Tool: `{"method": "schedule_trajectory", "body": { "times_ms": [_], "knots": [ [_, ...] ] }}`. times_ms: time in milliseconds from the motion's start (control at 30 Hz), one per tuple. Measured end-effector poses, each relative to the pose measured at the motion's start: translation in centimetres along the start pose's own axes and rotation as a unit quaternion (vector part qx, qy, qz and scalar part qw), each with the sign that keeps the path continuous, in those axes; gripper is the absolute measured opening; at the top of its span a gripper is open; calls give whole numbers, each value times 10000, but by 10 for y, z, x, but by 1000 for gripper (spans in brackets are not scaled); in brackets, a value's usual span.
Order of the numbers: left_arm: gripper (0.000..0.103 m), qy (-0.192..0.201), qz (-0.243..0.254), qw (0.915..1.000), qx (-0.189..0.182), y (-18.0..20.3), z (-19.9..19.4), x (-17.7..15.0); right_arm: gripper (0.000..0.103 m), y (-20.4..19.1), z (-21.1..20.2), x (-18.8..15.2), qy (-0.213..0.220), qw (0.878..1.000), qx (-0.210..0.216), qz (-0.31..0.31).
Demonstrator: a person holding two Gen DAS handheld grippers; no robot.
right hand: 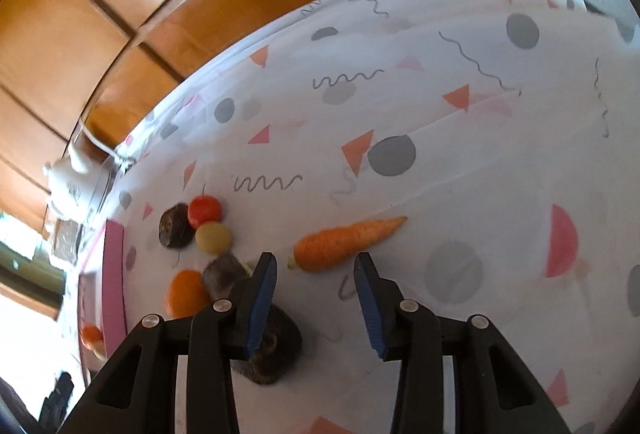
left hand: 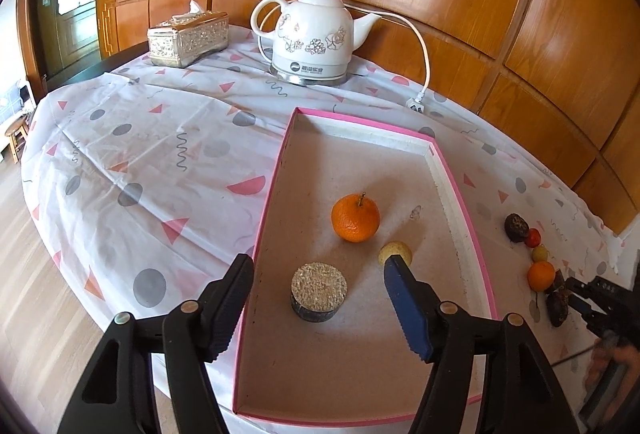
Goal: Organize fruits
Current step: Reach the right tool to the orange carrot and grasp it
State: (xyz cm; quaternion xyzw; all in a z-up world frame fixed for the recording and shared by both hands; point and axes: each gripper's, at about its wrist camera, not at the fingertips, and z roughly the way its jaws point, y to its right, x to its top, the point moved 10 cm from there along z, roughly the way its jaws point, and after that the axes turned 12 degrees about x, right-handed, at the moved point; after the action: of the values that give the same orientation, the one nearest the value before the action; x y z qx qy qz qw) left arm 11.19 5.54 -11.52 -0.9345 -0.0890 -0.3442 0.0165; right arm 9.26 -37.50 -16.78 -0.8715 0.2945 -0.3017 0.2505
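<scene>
Our left gripper (left hand: 320,288) hangs open over the pink tray (left hand: 267,202), holding nothing. Our right gripper (right hand: 316,266) gapes empty beside the carrot (right hand: 344,244).

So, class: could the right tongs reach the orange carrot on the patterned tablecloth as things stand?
Probably yes. The right tongs stand open and empty just short of the orange carrot, and nothing lies between them; the dark fruit sits off to one side.

kettle (left hand: 316,34) base logo, characters unreadable
</scene>
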Motion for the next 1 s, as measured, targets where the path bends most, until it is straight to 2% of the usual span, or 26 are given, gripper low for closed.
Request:
{"method": "schedule_trajectory", "body": {
  "times_ms": [400, 667, 800, 1000],
  "knots": [
    [70, -9, -162, 9999, 51, -11, -4, -1, 41, -2, 16, 16, 6, 9985, -436, -342],
    [73, -38, -248, 9997, 26, -13, -3, 0, 41, 2, 10, 17, -138, 9994, -246, -209],
    [73, -75, -264, 9996, 21, -13, -2, -1, 41, 0, 3, 15, -308, 9953, -449, -795],
    [73, -84, -282, 9996, 27, -14, -2, 0, 41, -7, 0, 19, -515, 9705, -929, -2162]
  ]
}}
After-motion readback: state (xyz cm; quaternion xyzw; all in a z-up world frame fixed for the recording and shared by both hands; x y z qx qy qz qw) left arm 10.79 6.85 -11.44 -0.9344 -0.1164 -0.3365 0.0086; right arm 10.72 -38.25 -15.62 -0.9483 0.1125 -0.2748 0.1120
